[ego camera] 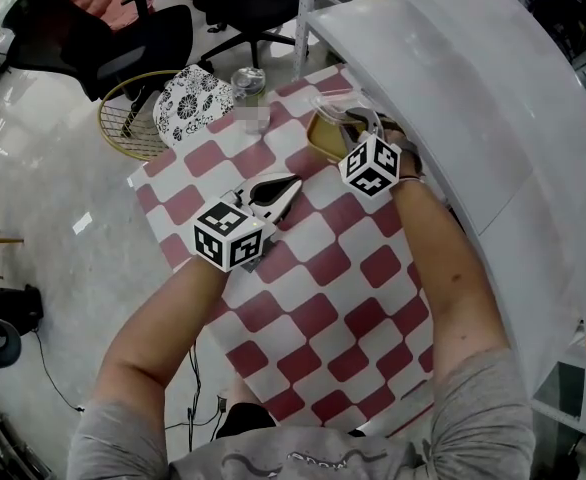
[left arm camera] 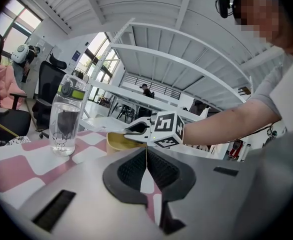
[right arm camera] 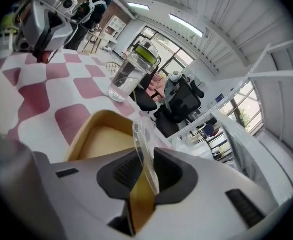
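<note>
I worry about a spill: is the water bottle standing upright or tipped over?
Upright. The bottle stands on its base on the checked tablecloth, with its green lid at the top.

The table [ego camera: 323,308] has a top checked in red and white. At its far end stands a clear water bottle [ego camera: 248,81]. Near the bottle lies a shallow yellow tray [ego camera: 325,138].

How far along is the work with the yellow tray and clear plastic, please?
Done: little shows; the yellow tray sits on the checked cloth, apparently empty. In hand: the right gripper is shut on a clear plastic piece at the tray's near edge. The left gripper is shut, empty, above the cloth. Left: the plastic is not yet released.
</note>
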Demonstrator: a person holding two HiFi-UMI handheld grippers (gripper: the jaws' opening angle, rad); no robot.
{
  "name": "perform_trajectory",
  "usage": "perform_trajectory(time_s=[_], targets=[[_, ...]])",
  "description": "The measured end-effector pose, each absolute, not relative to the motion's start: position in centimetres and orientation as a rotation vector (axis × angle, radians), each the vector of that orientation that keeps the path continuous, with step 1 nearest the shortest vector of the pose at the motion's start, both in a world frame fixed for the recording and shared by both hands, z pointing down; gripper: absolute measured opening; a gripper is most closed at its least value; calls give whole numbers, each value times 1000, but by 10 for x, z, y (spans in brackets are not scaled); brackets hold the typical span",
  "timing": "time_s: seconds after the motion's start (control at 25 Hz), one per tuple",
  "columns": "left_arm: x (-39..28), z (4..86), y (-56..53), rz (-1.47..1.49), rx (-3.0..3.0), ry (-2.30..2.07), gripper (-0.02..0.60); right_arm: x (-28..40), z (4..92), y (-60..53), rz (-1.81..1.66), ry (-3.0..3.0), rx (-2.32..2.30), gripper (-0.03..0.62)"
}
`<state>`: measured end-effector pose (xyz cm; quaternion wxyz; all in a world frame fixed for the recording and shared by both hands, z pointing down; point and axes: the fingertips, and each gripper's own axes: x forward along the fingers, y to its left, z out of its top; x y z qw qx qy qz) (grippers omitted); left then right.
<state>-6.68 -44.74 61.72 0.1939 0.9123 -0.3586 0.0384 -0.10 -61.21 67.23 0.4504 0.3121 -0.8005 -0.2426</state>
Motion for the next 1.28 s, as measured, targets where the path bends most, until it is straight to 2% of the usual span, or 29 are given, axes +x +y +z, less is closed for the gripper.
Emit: perform_trajectory(time_s=[0.16,1.28], targets=[[-73,618,-446,119,2551,-1021,17,4,647,-617,-694,-1935,860,40],[-42,434,-413,14,2754,-907,17,41,479,-510,-635,-1934,1024,35]])
